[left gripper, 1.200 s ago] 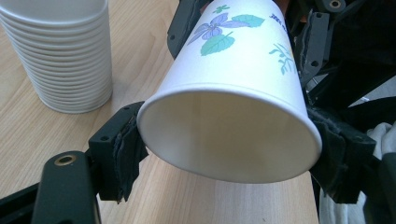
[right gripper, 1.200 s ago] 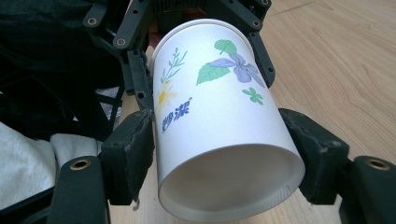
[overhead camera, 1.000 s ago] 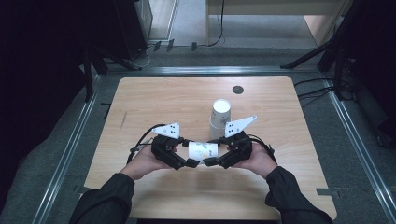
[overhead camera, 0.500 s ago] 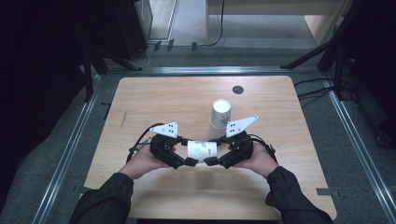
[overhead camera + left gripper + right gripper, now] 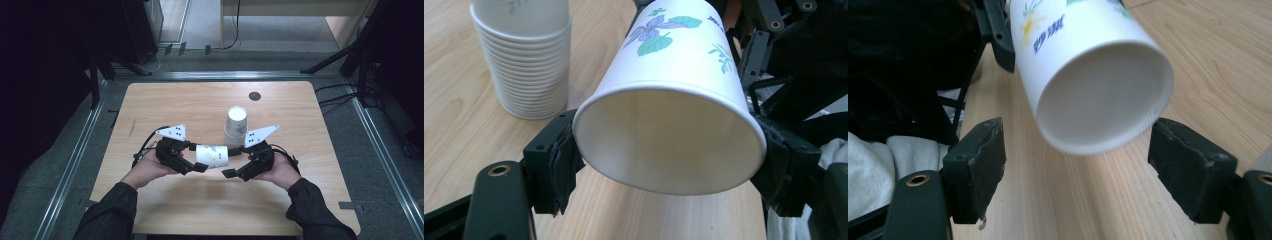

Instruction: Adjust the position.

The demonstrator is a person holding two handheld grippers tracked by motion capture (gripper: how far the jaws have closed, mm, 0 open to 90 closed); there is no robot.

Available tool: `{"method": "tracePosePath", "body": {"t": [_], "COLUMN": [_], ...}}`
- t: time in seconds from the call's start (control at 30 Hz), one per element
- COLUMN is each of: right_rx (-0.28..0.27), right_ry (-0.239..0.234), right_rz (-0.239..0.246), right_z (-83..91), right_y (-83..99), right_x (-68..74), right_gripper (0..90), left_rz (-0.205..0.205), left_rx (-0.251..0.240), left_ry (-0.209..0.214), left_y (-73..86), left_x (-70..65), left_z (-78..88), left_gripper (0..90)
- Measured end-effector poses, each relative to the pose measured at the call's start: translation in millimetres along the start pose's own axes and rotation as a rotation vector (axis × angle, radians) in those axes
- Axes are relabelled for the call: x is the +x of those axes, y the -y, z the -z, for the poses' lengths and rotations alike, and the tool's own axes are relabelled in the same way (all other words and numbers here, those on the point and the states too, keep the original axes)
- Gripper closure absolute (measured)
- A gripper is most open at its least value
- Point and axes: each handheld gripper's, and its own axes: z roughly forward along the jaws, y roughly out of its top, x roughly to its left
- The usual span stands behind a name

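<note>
A white paper cup point(image 5: 212, 155) with a leaf print lies on its side in the air just above the table, between the two grippers. My left gripper point(image 5: 196, 157) is shut on it. In the left gripper view both pads press the cup point(image 5: 674, 100) at its open rim, and the left gripper point(image 5: 669, 167) looks into its mouth. My right gripper point(image 5: 231, 161) is at the cup's base. Its jaws have just been opening. In the right gripper view the base of the cup point(image 5: 1098, 75) sits between the spread pads of the right gripper point(image 5: 1083, 165), with a gap on each side.
A stack of upturned paper cups point(image 5: 236, 122) stands just behind the grippers, close to the right one, and the stack point(image 5: 524, 60) is also in the left gripper view. The wooden table point(image 5: 200, 105) has a dark round hole point(image 5: 255, 96) at the back. Metal rails run along both sides.
The right gripper's jaws have spread off the cup's base. Both hands and the cup have stayed in place.
</note>
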Motion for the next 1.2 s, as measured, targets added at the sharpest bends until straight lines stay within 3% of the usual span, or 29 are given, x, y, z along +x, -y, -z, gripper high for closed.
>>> {"method": "tracePosePath", "body": {"t": [0.13, 0.37, 0.57, 0.9, 1.2], "right_rx": [0.013, 0.015, 0.009, 0.022, 0.018], "right_ry": [0.016, 0.023, 0.033, 0.038, 0.046], "right_rz": [0.006, 0.000, 0.010, 0.007, 0.012], "right_z": [2.3, 2.9, 2.9, -2.7, -10.7], "right_y": [2.6, 3.5, 3.0, 2.5, 0.7], "right_x": [-1.1, -1.6, -1.7, -1.8, -2.5], "right_gripper": [23.4, 23.0, 22.9, 22.7, 22.7], "left_rz": [-0.016, -0.083, -0.116, -0.142, -0.201], "left_rx": [0.062, 0.202, 0.305, 0.478, 0.600], "left_ry": [-0.014, -0.068, -0.100, -0.123, -0.127], "left_y": [-6.1, -32.2, -50.3, -62.4, -74.2], "left_x": [1.9, -0.9, -4.5, -7.8, -14.9], "left_z": [1.5, 9.2, 11.0, -0.4, -14.7], "left_gripper": [23.0, 23.0, 23.0, 23.0, 23.2]}}
